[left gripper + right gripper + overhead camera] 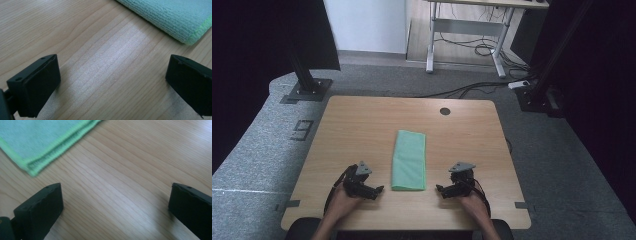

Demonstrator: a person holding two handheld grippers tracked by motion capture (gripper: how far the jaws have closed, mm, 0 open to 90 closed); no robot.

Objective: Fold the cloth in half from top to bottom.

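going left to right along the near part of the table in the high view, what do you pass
left gripper → folded green cloth → right gripper, all on the wooden table. Both grippers have their jaws open and point in toward the cloth's near end without touching it.

Each hand carries a black gripper: the left gripper (379, 189) and the right gripper (439, 189) both bear a grey three-cornered plate on top and trail a black cable. Their jaws are blocky, matte black, with small screw holes. Forearms are bare.

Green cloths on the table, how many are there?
1: a folded green cloth lies mid-table between the left gripper and right gripper.
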